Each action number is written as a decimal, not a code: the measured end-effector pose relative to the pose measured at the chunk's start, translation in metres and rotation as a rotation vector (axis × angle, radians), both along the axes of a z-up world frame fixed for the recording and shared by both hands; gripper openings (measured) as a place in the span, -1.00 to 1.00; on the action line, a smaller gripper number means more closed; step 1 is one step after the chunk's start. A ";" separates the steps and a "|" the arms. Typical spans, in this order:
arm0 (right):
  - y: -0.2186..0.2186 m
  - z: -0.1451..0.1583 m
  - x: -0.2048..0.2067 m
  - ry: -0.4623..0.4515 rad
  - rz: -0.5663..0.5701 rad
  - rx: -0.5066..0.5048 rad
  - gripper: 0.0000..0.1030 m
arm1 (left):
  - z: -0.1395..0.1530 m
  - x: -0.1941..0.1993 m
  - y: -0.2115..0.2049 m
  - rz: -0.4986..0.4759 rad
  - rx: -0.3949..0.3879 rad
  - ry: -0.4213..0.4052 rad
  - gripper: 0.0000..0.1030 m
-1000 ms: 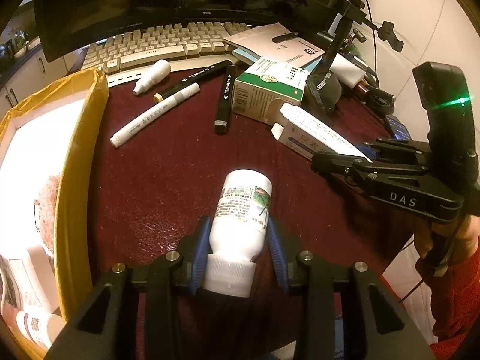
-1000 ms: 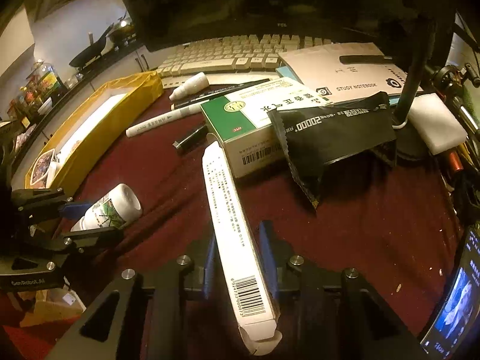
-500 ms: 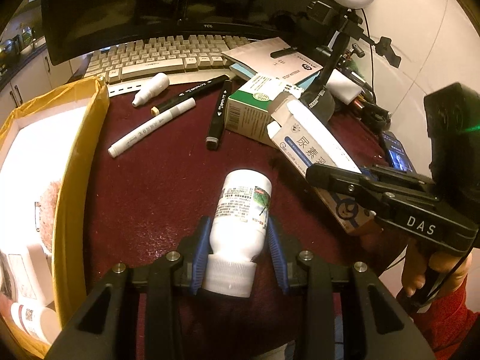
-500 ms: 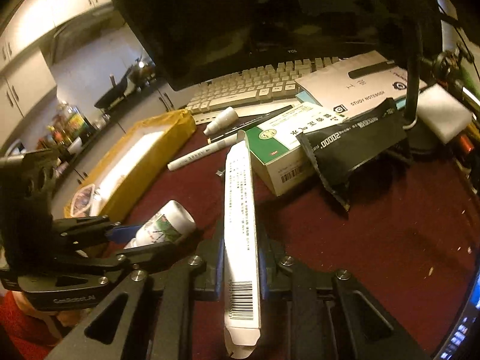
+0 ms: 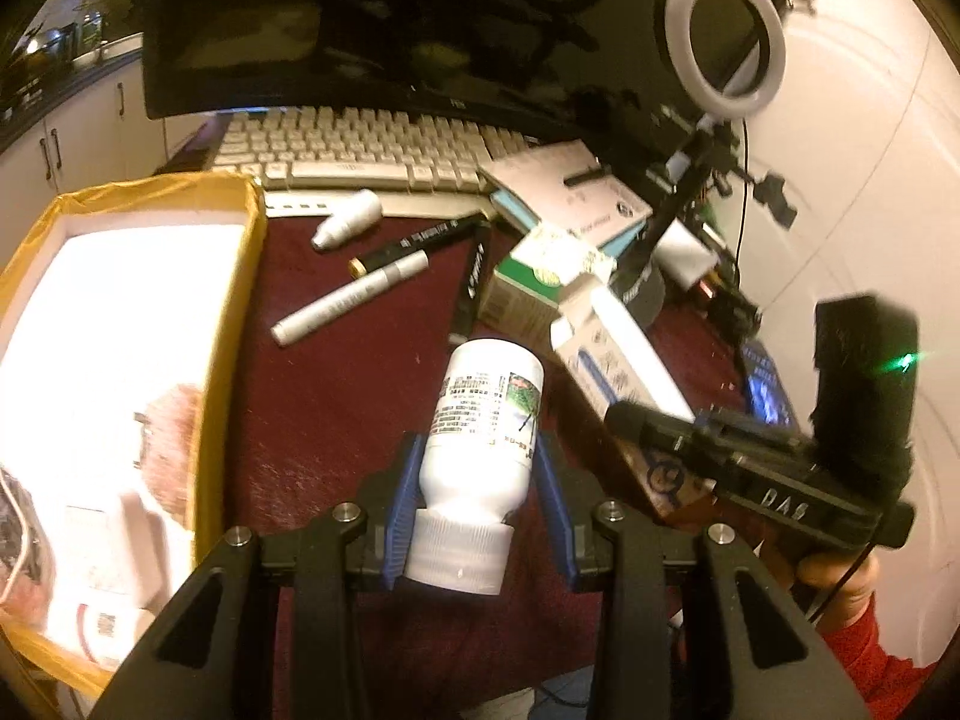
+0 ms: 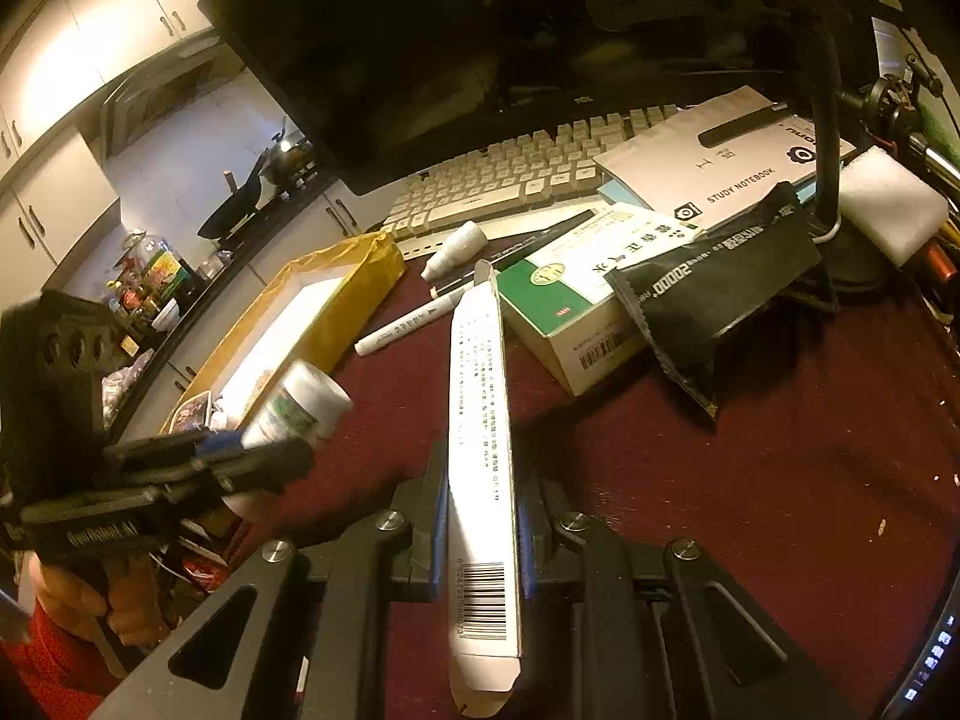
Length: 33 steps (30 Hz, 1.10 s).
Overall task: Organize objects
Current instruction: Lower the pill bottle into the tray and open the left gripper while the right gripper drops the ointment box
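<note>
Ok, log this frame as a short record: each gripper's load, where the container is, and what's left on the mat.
left gripper: shut on white bottle, cap toward the camera
right gripper: shut on long white box, held on its narrow edge, barcode end nearest
yellow tray: at the mat's left, a few items already inside
still on mat: white marker, two black markers, small dropper bottle, green-white carton, black pouch
behind: keyboard, notebook
</note>
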State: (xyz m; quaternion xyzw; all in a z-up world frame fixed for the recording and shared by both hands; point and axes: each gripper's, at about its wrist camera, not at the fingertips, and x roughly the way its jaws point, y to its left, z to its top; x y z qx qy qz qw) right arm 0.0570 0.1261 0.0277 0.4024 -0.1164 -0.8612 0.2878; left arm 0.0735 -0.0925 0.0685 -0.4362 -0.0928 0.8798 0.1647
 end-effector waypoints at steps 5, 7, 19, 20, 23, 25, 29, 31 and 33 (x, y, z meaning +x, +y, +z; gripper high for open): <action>-0.002 -0.002 -0.002 -0.014 0.016 -0.003 -0.62 | 0.006 -0.002 -0.010 0.022 0.025 0.001 -0.29; -0.003 -0.002 -0.004 -0.019 0.021 -0.006 -0.62 | 0.004 -0.005 -0.013 0.024 0.031 -0.011 -0.29; -0.013 0.010 -0.016 -0.015 0.051 0.014 -0.62 | 0.012 -0.017 -0.012 0.016 0.030 -0.006 -0.29; -0.014 0.012 -0.017 -0.014 0.053 0.014 -0.62 | 0.014 -0.017 -0.013 0.016 0.032 -0.001 -0.29; -0.019 0.015 -0.018 -0.012 0.063 0.019 -0.62 | 0.020 -0.016 -0.019 0.024 0.044 0.016 -0.29; -0.023 0.017 -0.020 -0.008 0.065 0.025 -0.62 | 0.023 -0.015 -0.026 0.036 0.055 0.027 -0.29; -0.033 0.019 -0.020 -0.007 0.076 0.017 -0.62 | 0.027 -0.012 -0.043 0.066 0.072 0.041 -0.29; -0.040 0.018 -0.021 -0.013 0.085 0.020 -0.62 | 0.029 -0.009 -0.051 0.083 0.080 0.048 -0.29; -0.050 0.020 -0.022 -0.010 0.100 0.028 -0.62 | 0.032 -0.006 -0.061 0.102 0.088 0.061 -0.29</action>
